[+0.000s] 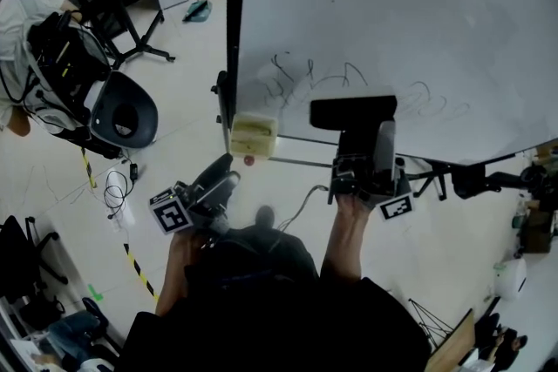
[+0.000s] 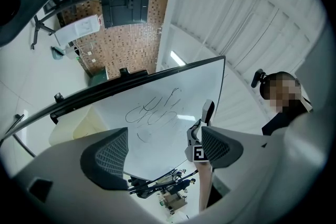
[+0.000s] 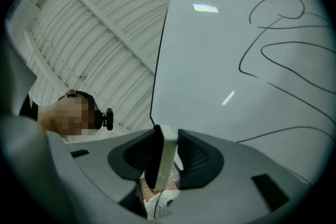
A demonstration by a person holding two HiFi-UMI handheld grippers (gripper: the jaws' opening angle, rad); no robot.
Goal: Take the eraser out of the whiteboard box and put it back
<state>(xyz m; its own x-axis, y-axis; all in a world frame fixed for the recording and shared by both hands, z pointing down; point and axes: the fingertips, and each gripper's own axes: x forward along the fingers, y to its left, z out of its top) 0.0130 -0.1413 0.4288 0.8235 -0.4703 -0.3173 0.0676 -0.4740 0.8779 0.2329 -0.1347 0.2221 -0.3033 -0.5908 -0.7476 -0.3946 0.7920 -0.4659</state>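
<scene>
The black eraser is held up against the lower part of the scribbled whiteboard, and my right gripper is shut on it from below. In the right gripper view the eraser shows edge-on, pressed between both pads, with the board filling the upper right. The cream whiteboard box hangs at the board's lower left corner, left of the eraser. Just below that box my left gripper stands open and holds nothing. In its own view the left gripper faces the whiteboard, with the box at left.
A black office chair with cables stands on the floor at left, and a person in white is at the far left. The board's stand legs and clamps reach out at right. Yellow-black tape lies on the floor.
</scene>
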